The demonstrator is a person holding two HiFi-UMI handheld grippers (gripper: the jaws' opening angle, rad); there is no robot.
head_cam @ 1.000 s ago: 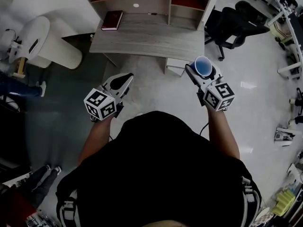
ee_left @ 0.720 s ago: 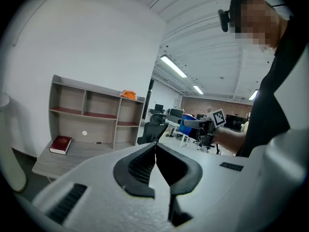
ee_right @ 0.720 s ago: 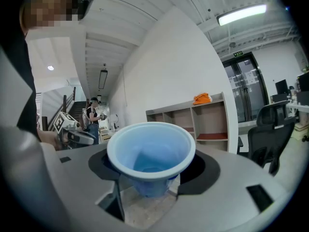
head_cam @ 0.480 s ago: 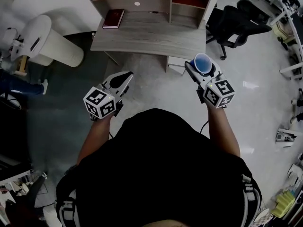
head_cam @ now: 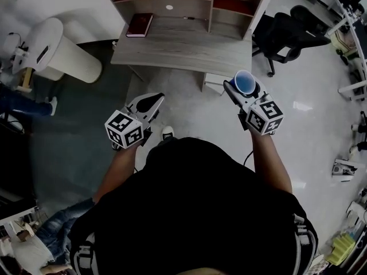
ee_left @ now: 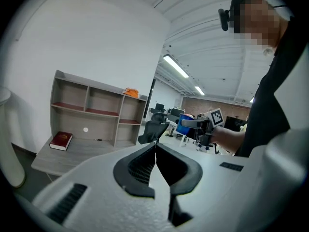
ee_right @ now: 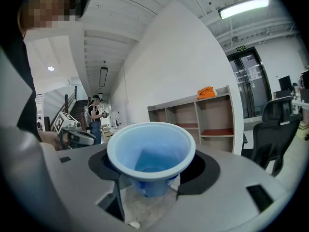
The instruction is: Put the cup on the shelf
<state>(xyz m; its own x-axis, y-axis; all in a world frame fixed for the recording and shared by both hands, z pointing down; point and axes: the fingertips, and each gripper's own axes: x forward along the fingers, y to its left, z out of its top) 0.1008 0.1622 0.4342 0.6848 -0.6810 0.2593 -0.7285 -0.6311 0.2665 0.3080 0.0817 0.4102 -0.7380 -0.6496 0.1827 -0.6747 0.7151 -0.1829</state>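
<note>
A light blue cup (head_cam: 245,82) stands upright between the jaws of my right gripper (head_cam: 243,88), which is shut on its lower body; the cup (ee_right: 150,158) fills the middle of the right gripper view and is empty. The right gripper (ee_right: 152,173) hovers over the floor, short of the desk's front right corner. Ahead stands the wooden shelf unit (head_cam: 209,4) on a grey desk (head_cam: 183,44), with open compartments. The shelf (ee_right: 203,115) also shows beyond the cup. My left gripper (head_cam: 151,101) is shut and empty, its jaws (ee_left: 155,146) touching, pointed toward the shelf (ee_left: 96,112).
A dark red book (head_cam: 139,24) lies on the desk's left end. An orange object (ee_left: 130,92) sits on top of the shelf. A black office chair (head_cam: 287,30) stands right of the desk, a white rounded column (head_cam: 57,53) left of it. A bystander's legs (head_cam: 63,231) are at lower left.
The desk and shelf have drawn slightly closer in the head view. My shoe now shows below the left gripper. Both grippers keep their states, and the bystander at lower left has shifted.
</note>
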